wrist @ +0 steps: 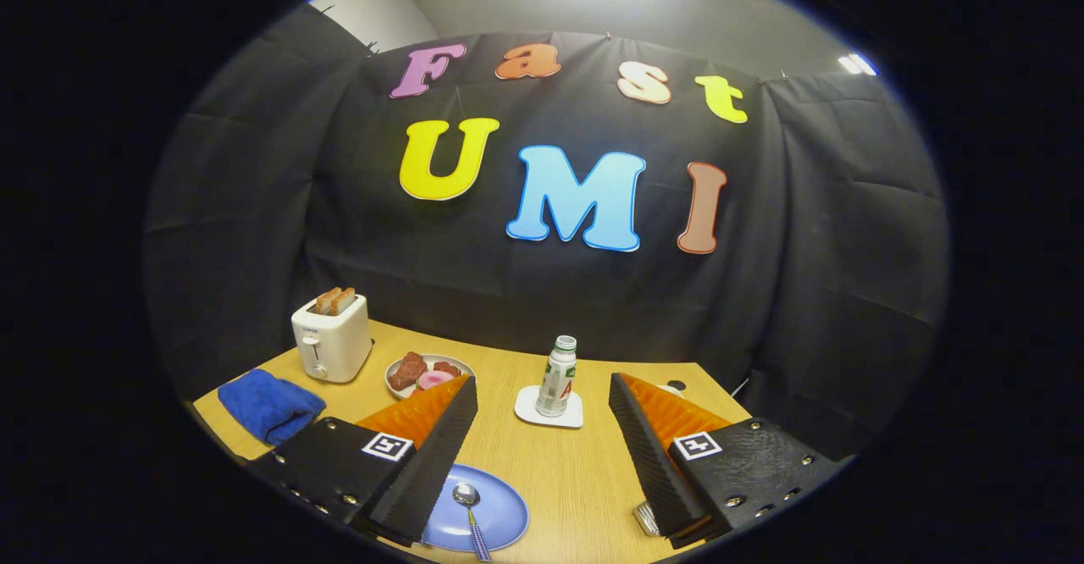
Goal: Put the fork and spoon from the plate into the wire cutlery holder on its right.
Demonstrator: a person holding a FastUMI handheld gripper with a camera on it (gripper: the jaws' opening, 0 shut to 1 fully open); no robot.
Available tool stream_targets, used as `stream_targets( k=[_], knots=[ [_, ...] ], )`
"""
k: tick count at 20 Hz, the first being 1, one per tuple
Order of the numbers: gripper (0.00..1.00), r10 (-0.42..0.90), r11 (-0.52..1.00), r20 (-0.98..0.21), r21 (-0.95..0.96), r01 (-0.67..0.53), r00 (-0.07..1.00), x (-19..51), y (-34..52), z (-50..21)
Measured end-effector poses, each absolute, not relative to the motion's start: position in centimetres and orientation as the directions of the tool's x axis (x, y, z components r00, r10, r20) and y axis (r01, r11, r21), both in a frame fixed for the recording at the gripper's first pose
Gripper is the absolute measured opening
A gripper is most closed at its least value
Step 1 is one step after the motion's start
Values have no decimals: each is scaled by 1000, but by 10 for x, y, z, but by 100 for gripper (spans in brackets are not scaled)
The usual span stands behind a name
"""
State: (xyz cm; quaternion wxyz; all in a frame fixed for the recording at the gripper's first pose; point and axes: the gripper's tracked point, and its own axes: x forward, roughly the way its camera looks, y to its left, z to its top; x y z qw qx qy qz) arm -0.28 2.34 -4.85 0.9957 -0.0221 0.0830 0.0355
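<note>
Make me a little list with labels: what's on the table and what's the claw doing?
claw: open, holding nothing, above the table
spoon: on the blue plate, between the fingers
bottle: upright on a white coaster, beyond the fingers
toaster: far left, bread in it
blue cloth: beside the toaster
food plate: right of the toaster

hand-held gripper (542, 454) | fingers spread apart, ridged inner faces | square black-and-white marker per finger | screws along textured housings

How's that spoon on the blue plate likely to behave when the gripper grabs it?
The spoon looks rigid and light. It lies flat on the smooth blue plate, so it may slide when nudged. Its thin handle gives the open gripper little to pinch, so it might slip.
</note>
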Motion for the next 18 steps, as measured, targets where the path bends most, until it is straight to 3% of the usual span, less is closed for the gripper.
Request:
stream_targets(
  k=[11, 18],
  knots=[
    [96, 174, 976, -400, -51, -212, 900, -11, 55, -119],
    [95, 231, 932, -654, -63, -356, 720, -27, 81, -197]
  ],
)
